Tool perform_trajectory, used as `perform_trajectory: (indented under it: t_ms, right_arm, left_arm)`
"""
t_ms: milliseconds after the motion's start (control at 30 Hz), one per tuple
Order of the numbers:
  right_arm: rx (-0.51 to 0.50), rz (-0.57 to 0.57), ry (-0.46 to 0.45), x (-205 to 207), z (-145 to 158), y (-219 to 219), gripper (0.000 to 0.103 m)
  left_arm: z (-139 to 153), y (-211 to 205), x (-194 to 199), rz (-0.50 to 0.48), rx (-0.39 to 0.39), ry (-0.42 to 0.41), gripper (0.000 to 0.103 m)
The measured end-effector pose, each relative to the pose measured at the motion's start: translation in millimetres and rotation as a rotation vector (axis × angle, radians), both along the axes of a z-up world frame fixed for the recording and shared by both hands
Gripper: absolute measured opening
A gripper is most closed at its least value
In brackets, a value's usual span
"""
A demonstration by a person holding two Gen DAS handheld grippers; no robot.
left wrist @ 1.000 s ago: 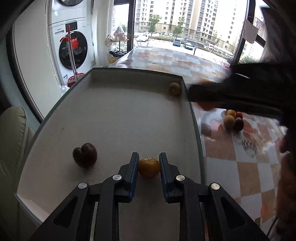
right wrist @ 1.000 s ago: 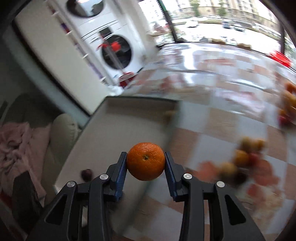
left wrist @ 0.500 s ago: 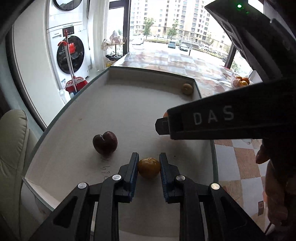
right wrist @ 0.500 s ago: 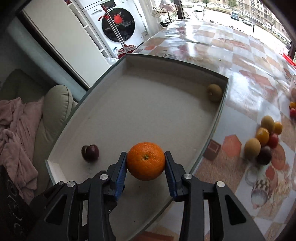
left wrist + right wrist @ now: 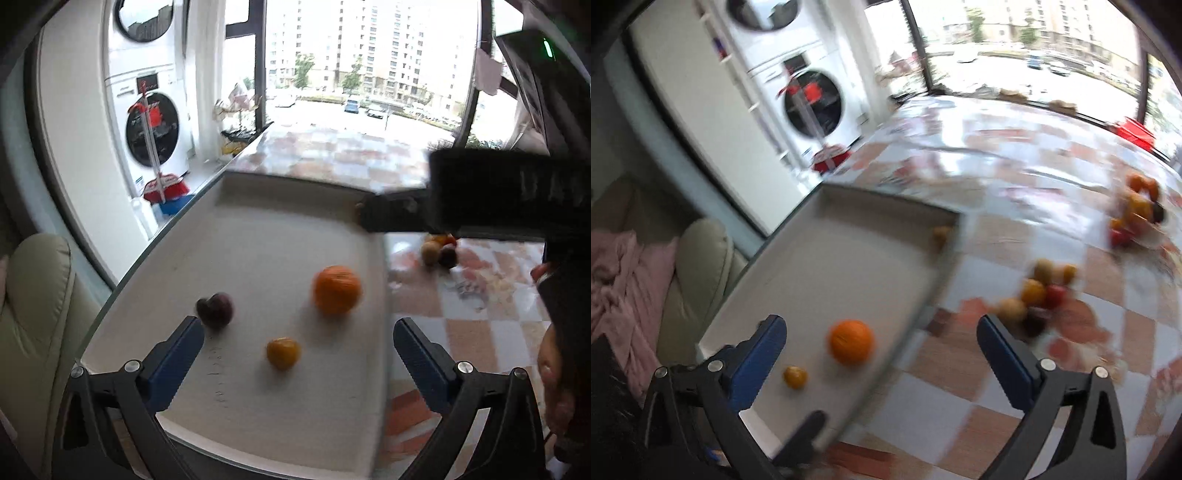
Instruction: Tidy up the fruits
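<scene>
**Both grippers let go over the tray; more fruit waits on the table**

Left wrist view: the left gripper (image 5: 297, 354) stands wide open, its jaws having just sprung apart, and nothing sits between the blue pads. The small yellow-orange fruit (image 5: 283, 352) lies free on the white tray (image 5: 258, 236) at lower centre of the frame, with the larger orange (image 5: 337, 290) just above and to its right and a dark red fruit (image 5: 215, 309) at left, close to the left pad. In the right wrist view the right gripper (image 5: 882, 350) is likewise spread wide, its jaws having just been opening, and grips nothing; the orange (image 5: 851, 341) rests on the tray at lower centre of that frame, the small fruit (image 5: 795, 376) below and to its left. A fourth fruit (image 5: 941, 233) sits in the tray's far corner, blurred.

The pile of loose fruit (image 5: 1039, 295) lies off the tray on the checked tabletop (image 5: 997, 398), at right of centre in the right wrist view, just above the right-hand pad; a second pile (image 5: 1137, 210) lies further toward the upper right. In the left wrist view the same near pile (image 5: 439, 251) shows at middle right, beyond the tray's edge. The right gripper looks the nearer to it, so the next pickup likely falls to that side, with a reach to the right, away from the tray.
</scene>
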State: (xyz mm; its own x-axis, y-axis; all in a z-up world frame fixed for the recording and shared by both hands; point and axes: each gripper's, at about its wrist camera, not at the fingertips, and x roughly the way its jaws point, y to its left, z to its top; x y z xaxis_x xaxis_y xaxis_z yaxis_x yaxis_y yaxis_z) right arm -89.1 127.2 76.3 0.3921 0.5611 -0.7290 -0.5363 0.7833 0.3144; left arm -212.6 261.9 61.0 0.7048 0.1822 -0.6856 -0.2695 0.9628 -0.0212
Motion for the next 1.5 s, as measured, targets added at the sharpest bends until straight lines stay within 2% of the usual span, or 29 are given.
perform_trajectory:
  t_ms: [200, 267, 400, 533, 667, 700, 800, 1500]
  right_arm:
    - [-0.019, -0.214, 0.058, 6, -25, -97, 0.103]
    - [-0.058, -0.301, 0.076, 4, -41, -132, 0.103]
    - [-0.177, -0.448, 0.077, -5, -69, -188, 0.103]
    - [-0.267, -0.535, 0.042, -19, -92, -227, 0.102]
    - [-0.258, -0.539, -0.036, -33, -95, -234, 0.103]
    - [-0.256, -0.541, -0.038, -34, -95, -234, 0.103]
    - [-0.253, -0.541, -0.04, -34, -93, -236, 0.103]
    - [-0.251, -0.54, -0.041, -33, -94, -234, 0.103]
  left_arm:
    - [14, -54, 6, -0.127, 0.039, -0.019, 0.103]
    - [11, -80, 12, -0.19, 0.034, -0.004, 0.103]
    - [-14, -120, 29, -0.275, 0.034, 0.07, 0.103]
    - [-39, -151, 48, -0.276, 0.062, 0.131, 0.103]
    - [-53, -157, 64, -0.257, 0.066, 0.169, 0.103]
    - [-58, -157, 65, -0.251, 0.066, 0.183, 0.103]
    - [-60, -148, 60, -0.237, 0.014, 0.156, 0.103]
    - [-61, -148, 56, -0.239, 0.016, 0.147, 0.103]
